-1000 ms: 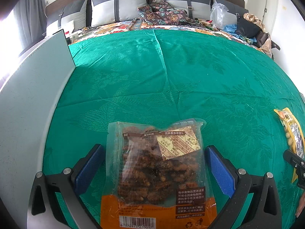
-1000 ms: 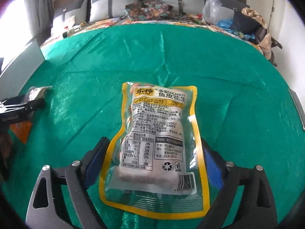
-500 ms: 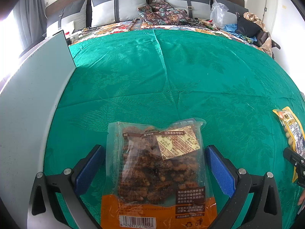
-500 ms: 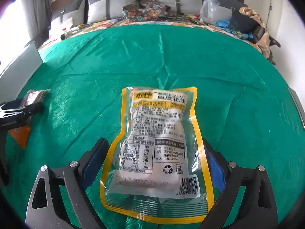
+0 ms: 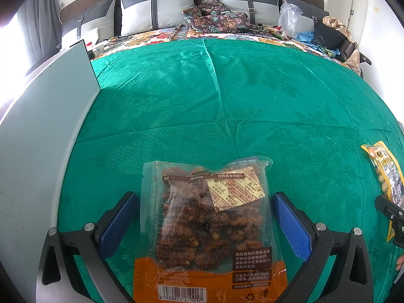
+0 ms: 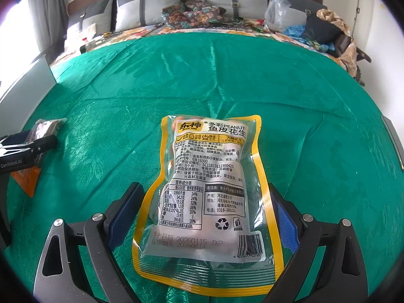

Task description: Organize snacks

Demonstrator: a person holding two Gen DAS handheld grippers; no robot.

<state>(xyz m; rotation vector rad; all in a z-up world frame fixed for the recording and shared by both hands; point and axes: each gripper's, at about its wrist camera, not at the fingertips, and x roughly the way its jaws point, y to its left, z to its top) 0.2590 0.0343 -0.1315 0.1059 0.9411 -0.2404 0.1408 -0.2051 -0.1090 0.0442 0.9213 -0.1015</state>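
On the green bedspread (image 5: 252,101), both grippers straddle packets wide-fingered (neither gripped yet): left gripper (image 5: 205,217) the brown-nut packet (image 5: 209,227), right gripper (image 6: 208,214) the peanut packet (image 6: 209,189); closing looks next.

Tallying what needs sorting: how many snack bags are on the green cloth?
2. The brown nut snack bag lies between the left claw's open fingers; the yellow-edged peanut bag lies between the right claw's. No others show.

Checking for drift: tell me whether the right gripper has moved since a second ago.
Yes. The right gripper has pulled back toward the person; the peanut bag still lies between its fingers on the green cloth.
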